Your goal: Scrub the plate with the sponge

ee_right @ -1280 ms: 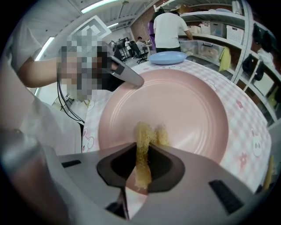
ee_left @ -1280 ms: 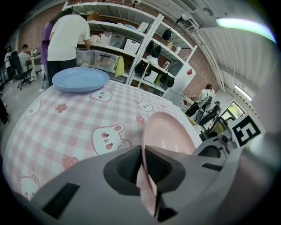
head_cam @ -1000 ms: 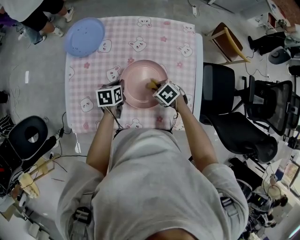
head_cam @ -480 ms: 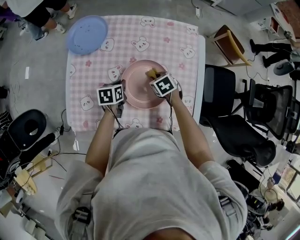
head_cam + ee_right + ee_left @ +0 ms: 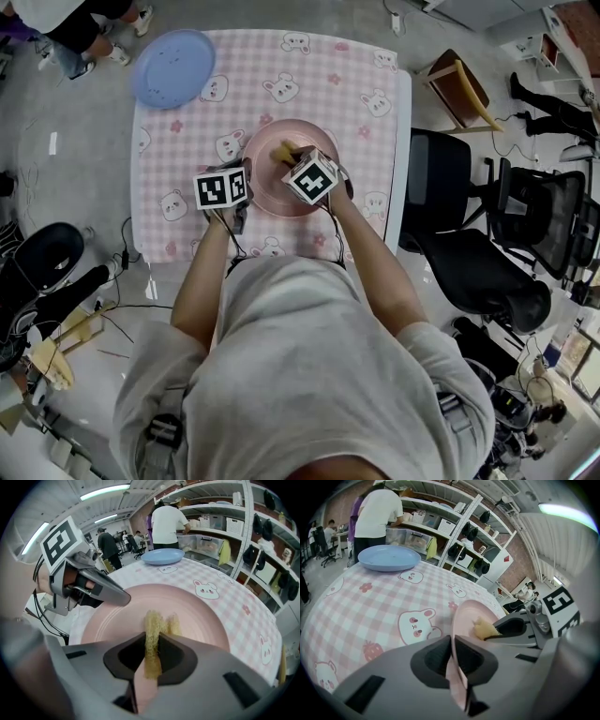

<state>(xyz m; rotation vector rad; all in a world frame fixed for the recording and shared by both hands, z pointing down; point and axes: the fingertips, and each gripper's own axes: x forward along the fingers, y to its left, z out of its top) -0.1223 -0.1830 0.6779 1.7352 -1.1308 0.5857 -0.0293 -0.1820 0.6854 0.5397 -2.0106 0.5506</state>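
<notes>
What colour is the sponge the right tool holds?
Mustard yellow. The sponge shows best in the right gripper view, set against the pink plate.

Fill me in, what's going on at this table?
A person works with two tools over a pink-checked table. The left hand-held gripper is shut on the rim of the pink plate. The right hand-held gripper is shut on a yellow sponge, which rests on the plate's inner surface. A blue plate sits at the table's far corner, untouched.

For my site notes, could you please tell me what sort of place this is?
Likely a lab or workshop rather than a kitchen: open storage shelves, black office chairs, and a cloth-covered table as workstation.
</notes>
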